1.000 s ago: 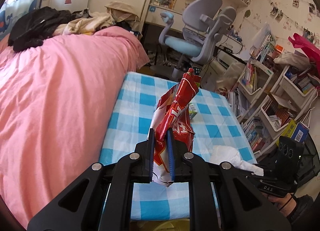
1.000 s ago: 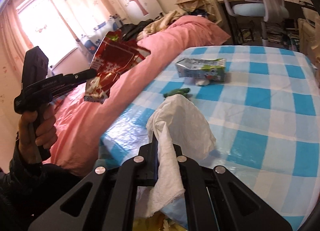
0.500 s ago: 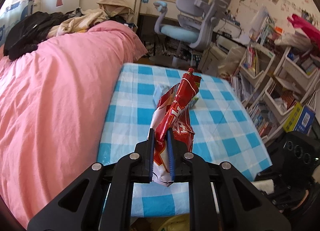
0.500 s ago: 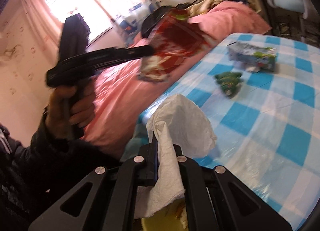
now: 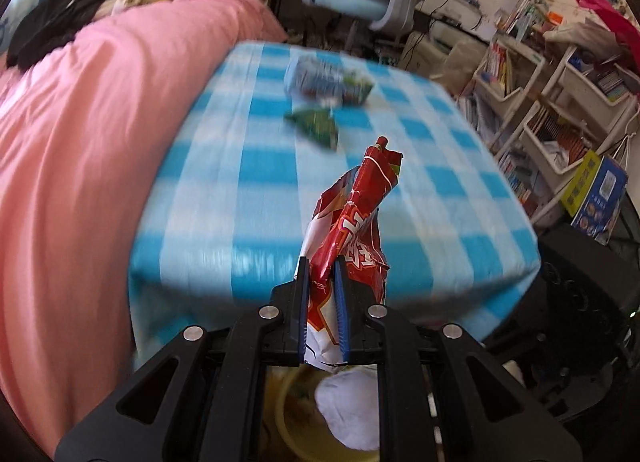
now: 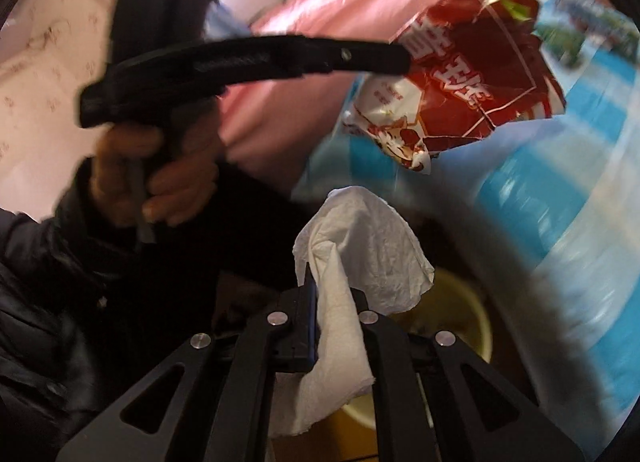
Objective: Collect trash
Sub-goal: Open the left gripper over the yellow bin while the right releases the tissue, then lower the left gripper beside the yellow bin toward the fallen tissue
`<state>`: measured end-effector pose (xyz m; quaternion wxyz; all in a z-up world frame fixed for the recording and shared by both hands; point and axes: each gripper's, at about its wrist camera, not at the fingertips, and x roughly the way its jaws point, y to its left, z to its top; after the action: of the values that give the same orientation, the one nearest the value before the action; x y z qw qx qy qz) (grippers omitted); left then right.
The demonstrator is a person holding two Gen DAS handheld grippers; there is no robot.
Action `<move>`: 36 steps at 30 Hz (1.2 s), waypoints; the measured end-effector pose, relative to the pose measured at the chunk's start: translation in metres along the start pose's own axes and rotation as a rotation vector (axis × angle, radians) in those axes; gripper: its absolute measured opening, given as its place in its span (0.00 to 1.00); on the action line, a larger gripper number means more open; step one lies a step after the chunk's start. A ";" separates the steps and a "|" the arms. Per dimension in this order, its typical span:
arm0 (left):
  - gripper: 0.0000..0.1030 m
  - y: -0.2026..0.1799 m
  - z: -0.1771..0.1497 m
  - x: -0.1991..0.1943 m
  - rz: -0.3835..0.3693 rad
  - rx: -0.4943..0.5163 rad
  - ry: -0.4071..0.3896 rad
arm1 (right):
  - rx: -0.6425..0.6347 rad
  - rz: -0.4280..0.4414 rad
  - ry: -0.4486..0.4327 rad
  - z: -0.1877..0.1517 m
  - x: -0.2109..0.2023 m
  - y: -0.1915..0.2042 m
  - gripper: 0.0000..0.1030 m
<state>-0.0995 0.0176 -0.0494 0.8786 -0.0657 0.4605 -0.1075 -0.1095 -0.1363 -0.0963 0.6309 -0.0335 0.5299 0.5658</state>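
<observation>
Down past the near edge of the surface (image 5: 224, 189), both tools now sit above a yellow bin (image 6: 472, 318) on the floor, when a second ago they were up over the checked cloth. Left tool (image 5: 322, 282) is still pinching the red snack bag (image 5: 356, 217), which sticks up between its blue pads. Right tool (image 6: 334, 302) has the white tissue (image 6: 360, 254) between its pads, but its jaws are just starting to open, so I'd say that one's about to drop. From the left view you can already see the tissue hanging over the bin's mouth. So basically two pieces are nearly binned. Still left on the surface: a blue-and-green carton (image 5: 320, 79) and a small green wrapper (image 5: 316, 125), just beside each other at the far end, both pretty blurry.
</observation>
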 end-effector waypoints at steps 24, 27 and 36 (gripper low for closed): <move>0.11 -0.049 -0.134 0.062 0.144 0.082 0.326 | 0.251 -0.326 -0.400 -0.041 -0.118 -0.019 0.80; 0.14 -0.048 -0.132 0.059 0.152 0.062 0.297 | 0.308 -0.390 -0.387 -0.043 -0.106 -0.021 0.80; 0.40 -0.039 -0.125 0.042 0.252 0.000 0.184 | 0.145 -0.642 -0.190 -0.042 -0.053 0.008 0.80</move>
<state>-0.1844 -0.0326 -0.1458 0.8393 0.0029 0.5437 -0.0019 -0.1313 -0.1960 -0.0729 0.8240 -0.1006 0.4702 0.2998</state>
